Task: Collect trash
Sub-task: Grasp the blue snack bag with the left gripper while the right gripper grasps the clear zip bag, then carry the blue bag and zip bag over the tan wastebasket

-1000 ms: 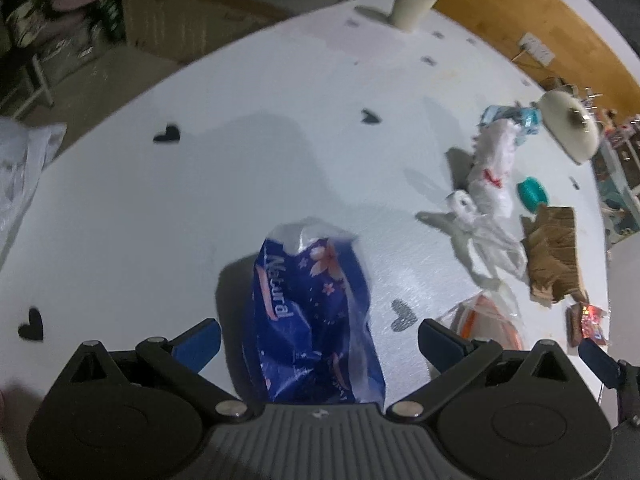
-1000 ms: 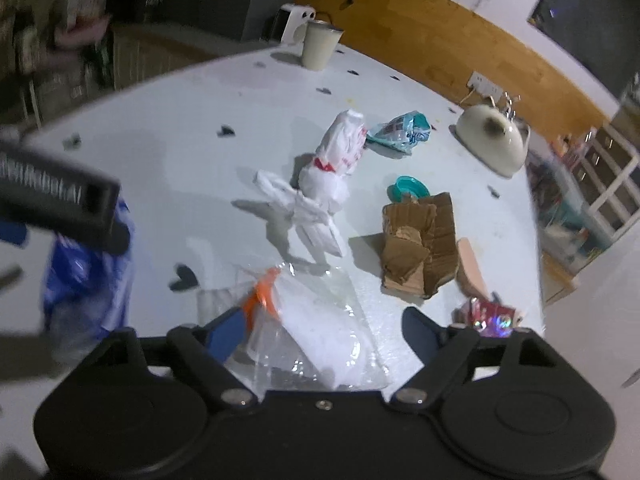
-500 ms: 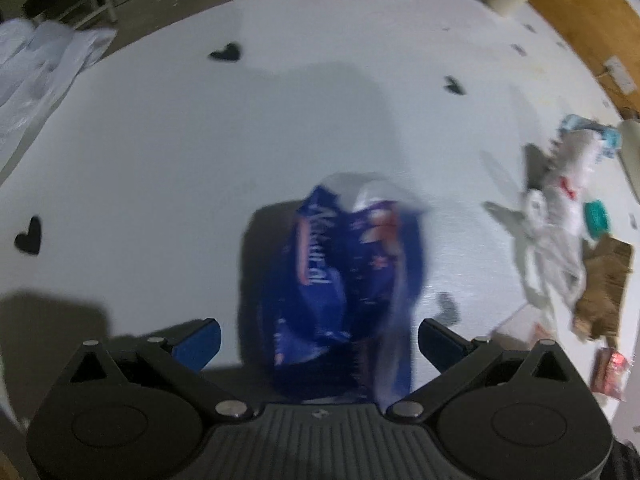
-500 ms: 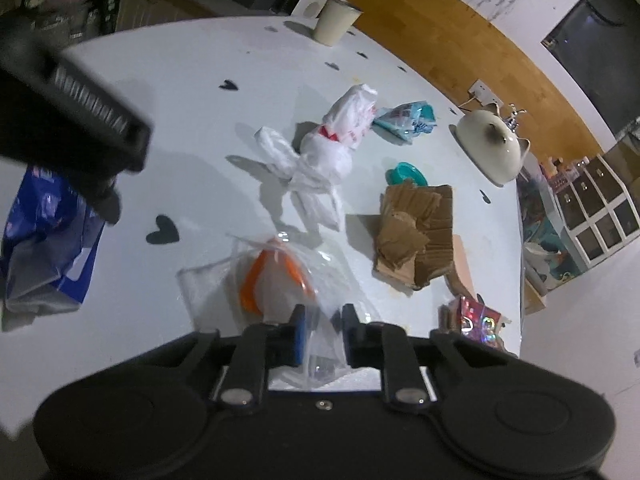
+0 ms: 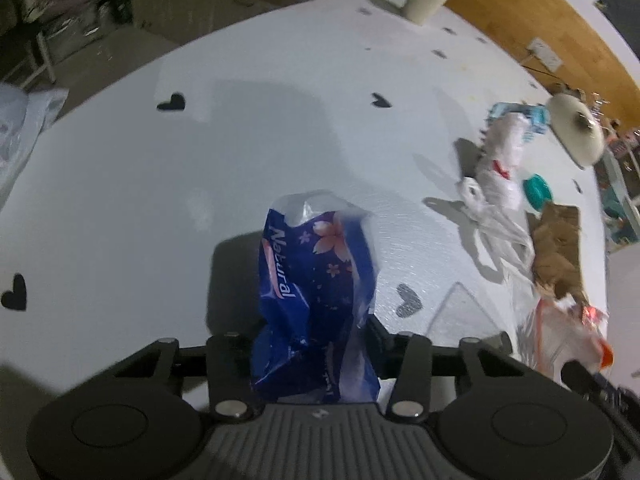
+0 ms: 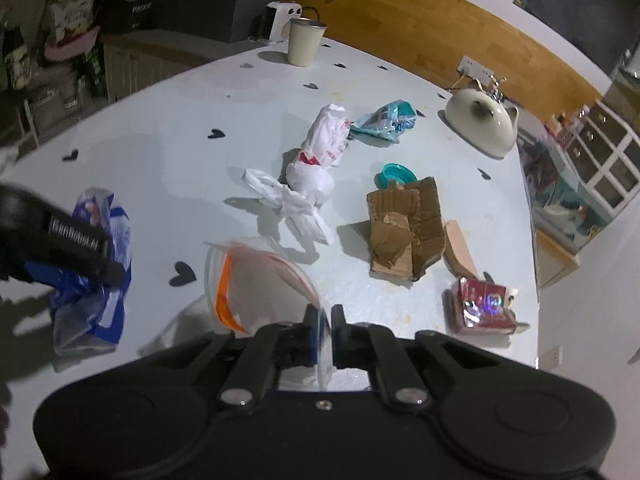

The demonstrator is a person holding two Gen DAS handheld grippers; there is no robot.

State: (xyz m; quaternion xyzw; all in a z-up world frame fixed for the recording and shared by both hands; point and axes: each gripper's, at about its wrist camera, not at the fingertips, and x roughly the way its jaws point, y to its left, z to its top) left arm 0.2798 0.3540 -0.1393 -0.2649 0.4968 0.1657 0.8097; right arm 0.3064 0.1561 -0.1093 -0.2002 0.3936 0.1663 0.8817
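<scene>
My left gripper (image 5: pixel 314 332) is shut on a blue "Natural" plastic wrapper (image 5: pixel 316 280), which stands up between its jaws over the white table (image 5: pixel 200 184). The wrapper and left gripper also show at the left of the right wrist view (image 6: pixel 92 264). My right gripper (image 6: pixel 322 330) is shut on a clear zip bag with an orange strip (image 6: pixel 256 284), lifted off the table; it also shows in the left wrist view (image 5: pixel 560 332). Other trash lies beyond: a knotted white plastic bag (image 6: pixel 316 168), torn brown cardboard (image 6: pixel 404 228), a shiny red packet (image 6: pixel 480 306), a teal wrapper (image 6: pixel 386 120).
A teal lid (image 6: pixel 394 174) lies by the cardboard. A cream mug (image 6: pixel 304 42) stands at the table's far edge, a cream kettle-like pot (image 6: pixel 480 120) at the right. Black heart stickers dot the table. A white bag (image 5: pixel 16 120) hangs past the left edge.
My left gripper has closed on the blue wrapper. My right gripper closed on the clear zip bag and has lifted it off the table.
</scene>
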